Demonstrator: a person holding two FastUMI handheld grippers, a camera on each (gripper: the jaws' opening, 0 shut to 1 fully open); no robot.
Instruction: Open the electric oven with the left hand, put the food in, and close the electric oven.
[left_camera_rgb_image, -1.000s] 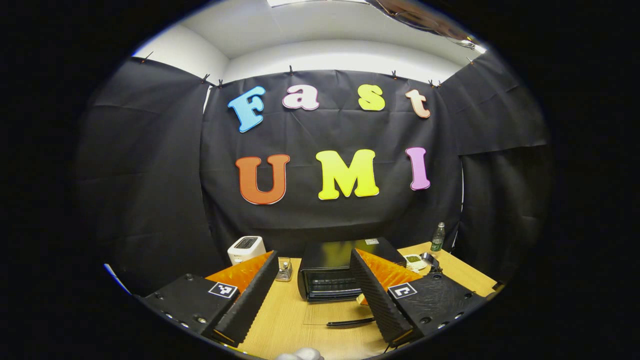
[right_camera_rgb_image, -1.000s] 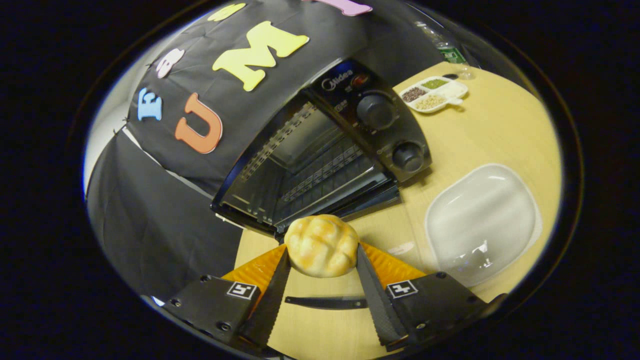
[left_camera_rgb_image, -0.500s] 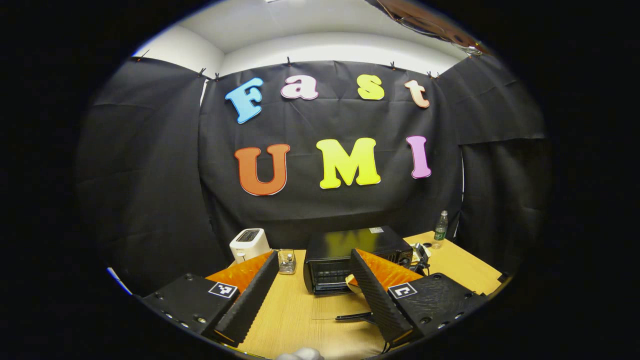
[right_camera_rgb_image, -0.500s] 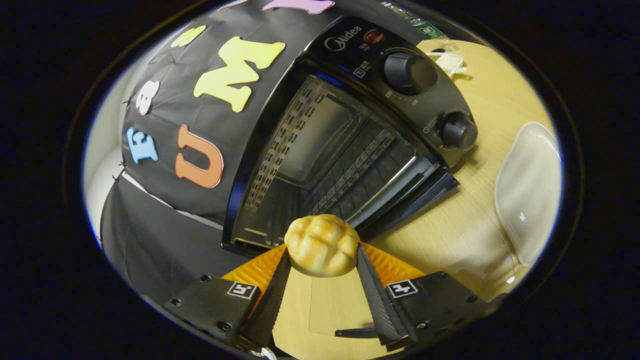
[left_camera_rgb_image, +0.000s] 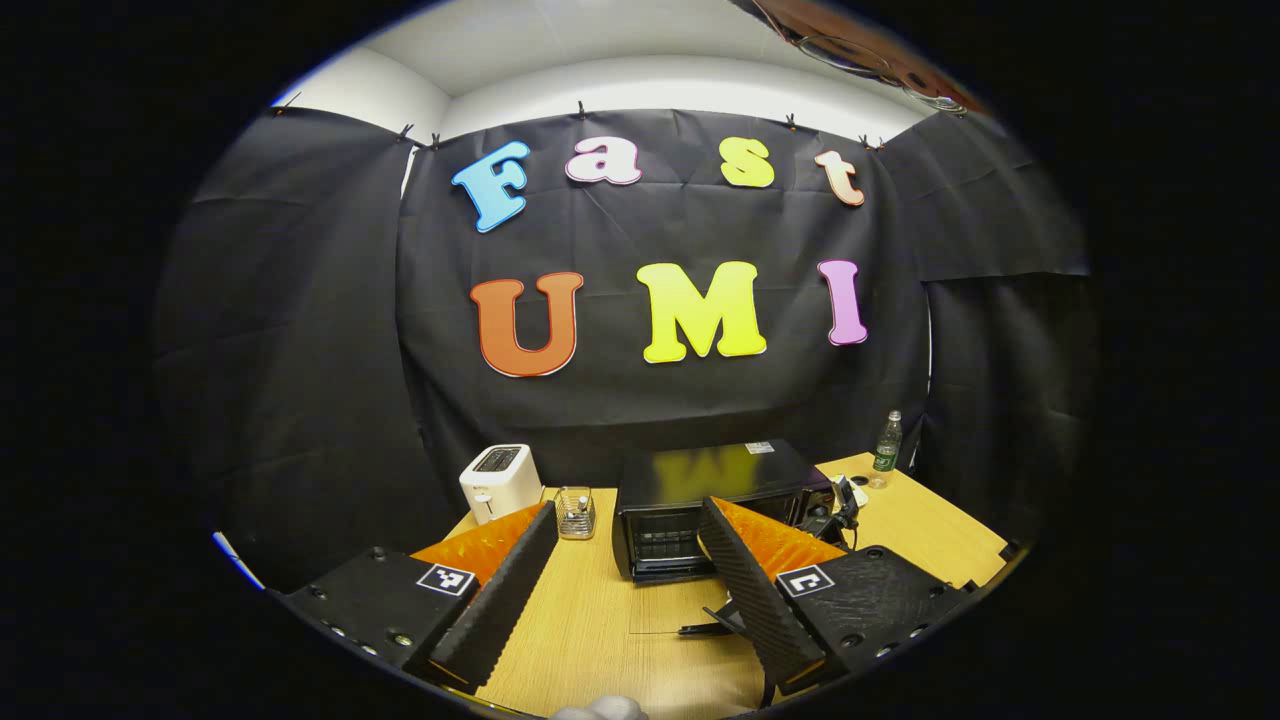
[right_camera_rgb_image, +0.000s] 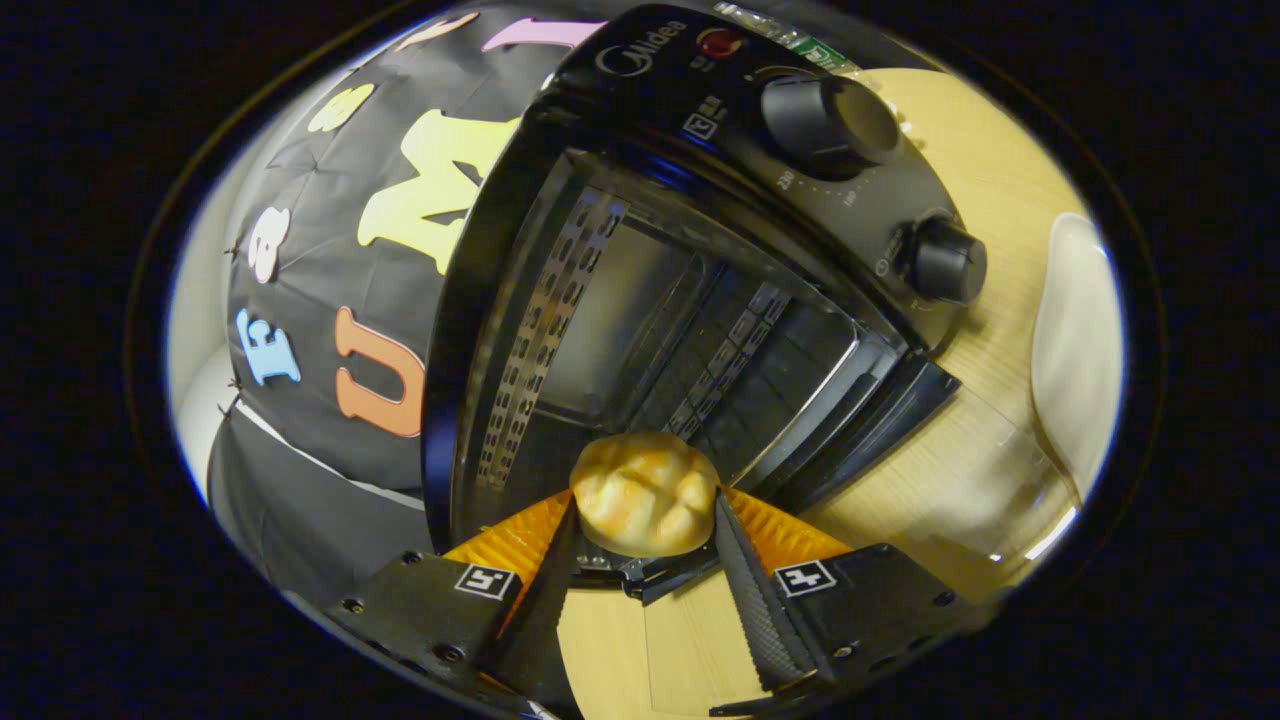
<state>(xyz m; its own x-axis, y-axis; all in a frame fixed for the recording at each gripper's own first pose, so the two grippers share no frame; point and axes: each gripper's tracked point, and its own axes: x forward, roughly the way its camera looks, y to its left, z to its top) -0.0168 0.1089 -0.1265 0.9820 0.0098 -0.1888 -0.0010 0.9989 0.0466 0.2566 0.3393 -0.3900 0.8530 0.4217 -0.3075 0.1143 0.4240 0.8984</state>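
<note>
The black electric oven (left_camera_rgb_image: 700, 478) stands at the back of the wooden table with its glass door (left_camera_rgb_image: 672, 608) folded down flat. My left gripper (left_camera_rgb_image: 627, 515) hovers open and empty, well back from the oven. In the right gripper view the oven (right_camera_rgb_image: 650, 100) is very close, its dark cavity (right_camera_rgb_image: 640, 340) with the wire rack facing me. My right gripper (right_camera_rgb_image: 645, 497) is shut on a golden bread bun (right_camera_rgb_image: 640, 490), which hangs at the cavity's mouth above the lowered door (right_camera_rgb_image: 690, 640).
A white toaster (left_camera_rgb_image: 497, 480) and a small glass jar (left_camera_rgb_image: 573, 512) stand left of the oven, and a bottle (left_camera_rgb_image: 886, 446) stands at the back right. A white plate (right_camera_rgb_image: 1075, 340) lies right of the oven. Two knobs (right_camera_rgb_image: 830, 120) stick out of the oven's front panel.
My right gripper has carried the bun from in front of the oven up to the cavity's mouth. My left gripper has drawn back, so the oven looks smaller.
</note>
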